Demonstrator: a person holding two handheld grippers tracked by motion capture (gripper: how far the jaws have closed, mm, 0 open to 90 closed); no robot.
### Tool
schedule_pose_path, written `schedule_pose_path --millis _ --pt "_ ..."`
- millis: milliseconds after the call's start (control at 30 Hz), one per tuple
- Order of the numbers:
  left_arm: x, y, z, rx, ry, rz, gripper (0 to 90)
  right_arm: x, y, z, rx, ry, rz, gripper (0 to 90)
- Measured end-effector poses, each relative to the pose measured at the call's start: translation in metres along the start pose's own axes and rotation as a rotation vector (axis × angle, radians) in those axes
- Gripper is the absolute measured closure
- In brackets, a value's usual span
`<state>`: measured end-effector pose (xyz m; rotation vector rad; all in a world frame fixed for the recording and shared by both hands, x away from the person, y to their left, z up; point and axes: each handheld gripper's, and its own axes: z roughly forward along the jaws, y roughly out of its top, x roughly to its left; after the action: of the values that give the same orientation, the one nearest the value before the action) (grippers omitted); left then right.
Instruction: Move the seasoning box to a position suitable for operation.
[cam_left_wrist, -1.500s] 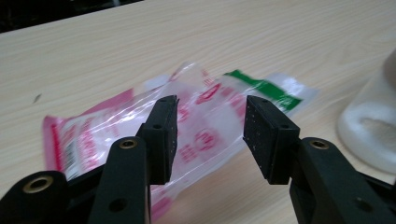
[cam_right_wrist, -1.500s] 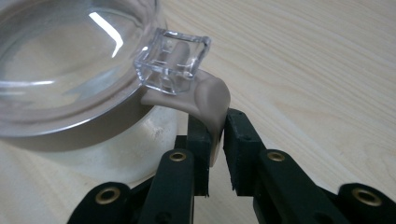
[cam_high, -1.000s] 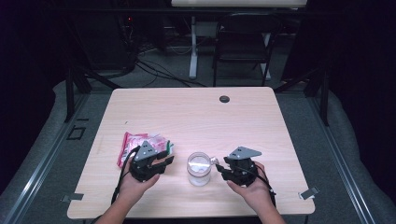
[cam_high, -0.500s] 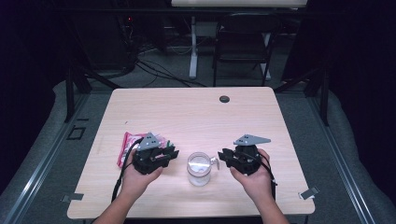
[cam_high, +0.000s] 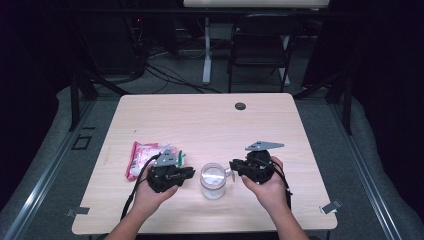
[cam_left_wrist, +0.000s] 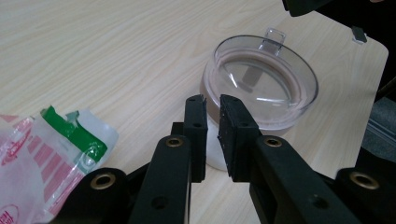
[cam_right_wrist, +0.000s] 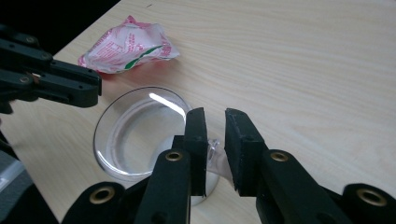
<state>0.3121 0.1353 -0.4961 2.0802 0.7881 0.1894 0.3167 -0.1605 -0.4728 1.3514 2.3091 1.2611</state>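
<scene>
A clear plastic jar (cam_high: 213, 181) with a clear lid stands near the table's front edge, between my two grippers. The left gripper (cam_high: 192, 172) points at the jar's left side; its jaws (cam_left_wrist: 211, 100) have just been closing to a narrow gap with nothing in it, just short of the jar (cam_left_wrist: 266, 79). My right gripper (cam_high: 232, 166) hovers at the jar's right rim. Its jaws (cam_right_wrist: 215, 114) have also just been closing, to a small gap. The lid's tab (cam_right_wrist: 214, 145) shows through that gap, below the pads and not pinched; the tab (cam_left_wrist: 273, 35) stands free.
A pink, white and green packet (cam_high: 142, 155) lies left of the left gripper. The wooden table (cam_high: 210, 125) has a black round plug (cam_high: 240, 106) near its far edge. A chair (cam_high: 260, 55) and cables stand beyond the table.
Both grippers' jaws have narrowed. The right hand has lifted a little and now sits higher beside the jar. The left hand, the jar and the packet stay where they were.
</scene>
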Motion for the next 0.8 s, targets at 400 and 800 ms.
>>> schedule_pose_path --millis 400,800 --pt "-0.006 -0.011 0.014 0.046 -0.025 0.02 86.0 0.002 -0.006 0.01 0.035 0.01 0.019 85.3" --pt "-0.016 -0.011 0.02 0.087 -0.028 0.062 90.0 0.002 -0.007 0.011 0.031 -0.003 0.02 89.3"
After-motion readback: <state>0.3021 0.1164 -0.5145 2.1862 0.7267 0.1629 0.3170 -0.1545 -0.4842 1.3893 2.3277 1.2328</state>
